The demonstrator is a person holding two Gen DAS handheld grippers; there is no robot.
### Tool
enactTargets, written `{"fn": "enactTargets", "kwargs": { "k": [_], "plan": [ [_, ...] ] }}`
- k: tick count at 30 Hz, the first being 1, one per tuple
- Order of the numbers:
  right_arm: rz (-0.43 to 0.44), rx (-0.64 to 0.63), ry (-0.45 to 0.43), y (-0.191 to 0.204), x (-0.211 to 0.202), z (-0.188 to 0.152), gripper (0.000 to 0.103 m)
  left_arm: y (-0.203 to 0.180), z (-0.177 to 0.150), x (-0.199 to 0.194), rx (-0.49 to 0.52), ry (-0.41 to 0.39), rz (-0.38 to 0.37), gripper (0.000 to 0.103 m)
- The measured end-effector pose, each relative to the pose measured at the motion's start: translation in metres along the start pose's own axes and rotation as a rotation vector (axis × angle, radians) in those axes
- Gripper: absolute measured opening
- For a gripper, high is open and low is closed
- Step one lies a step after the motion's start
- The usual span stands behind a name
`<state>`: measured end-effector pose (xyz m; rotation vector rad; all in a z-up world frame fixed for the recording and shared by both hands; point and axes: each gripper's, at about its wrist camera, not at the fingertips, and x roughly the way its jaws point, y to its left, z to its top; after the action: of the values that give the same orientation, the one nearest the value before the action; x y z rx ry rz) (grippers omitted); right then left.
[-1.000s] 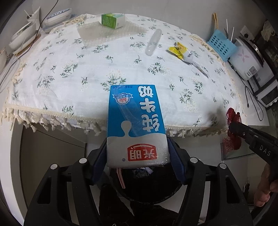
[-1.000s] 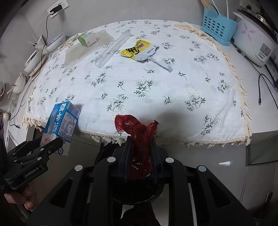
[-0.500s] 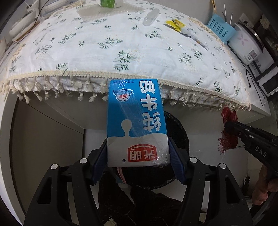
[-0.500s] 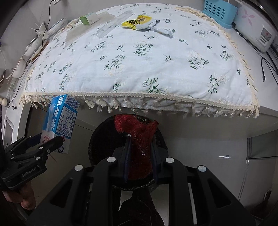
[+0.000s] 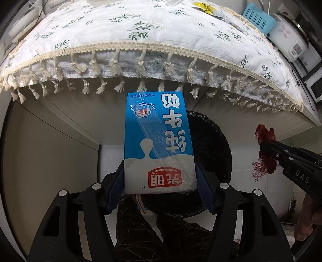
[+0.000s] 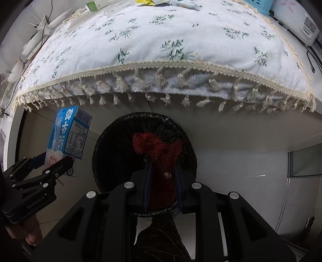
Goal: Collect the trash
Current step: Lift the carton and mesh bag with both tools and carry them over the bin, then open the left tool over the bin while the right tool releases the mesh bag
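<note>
My left gripper [image 5: 160,181] is shut on a blue and white milk carton [image 5: 158,141], held above the near rim of a round bin lined with a black bag [image 5: 213,141]. The carton [image 6: 68,137] and left gripper [image 6: 52,163] also show in the right wrist view, left of the bin [image 6: 112,145]. My right gripper [image 6: 162,177] is shut on a wad of red mesh netting [image 6: 161,153], held over the bin's opening. In the left wrist view the netting [image 5: 264,149] and right gripper [image 5: 267,150] are at the right.
The table with a flowered, tasselled cloth [image 5: 161,40] overhangs the bin from behind. On it lie a yellow wrapper [image 6: 145,1] and a green box [image 6: 94,5]. A blue basket [image 5: 258,19] and a rice cooker [image 5: 289,42] stand at the right.
Both grippers have dropped from table height to below the table edge, carrying the carton and the netting down toward the bin. The bin now fills more of both views.
</note>
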<state>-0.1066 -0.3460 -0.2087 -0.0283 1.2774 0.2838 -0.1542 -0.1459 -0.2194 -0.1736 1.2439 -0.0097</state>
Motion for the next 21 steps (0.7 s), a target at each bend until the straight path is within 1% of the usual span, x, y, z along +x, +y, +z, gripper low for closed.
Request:
{"fn": "enactTargets", "kwargs": {
  "k": [5,9,14,21],
  "plan": [
    [-0.002,0.018,0.026,-0.002,0.011,-0.013,0.019,-0.004,-0.008,0.012,-0.001,0.019,0.004,0.063],
    [-0.005,0.037,0.032,-0.006,0.011,-0.019,0.019,-0.012,-0.011,0.019,0.026,0.024,0.004,0.063],
    [-0.019,0.052,0.034,-0.01,0.007,-0.023,0.019,-0.027,-0.011,0.03,0.057,0.036,-0.01,0.063],
    [-0.041,0.063,0.027,-0.015,0.0,-0.026,0.019,-0.053,-0.011,0.037,0.104,0.032,-0.025,0.063]
  ]
}}
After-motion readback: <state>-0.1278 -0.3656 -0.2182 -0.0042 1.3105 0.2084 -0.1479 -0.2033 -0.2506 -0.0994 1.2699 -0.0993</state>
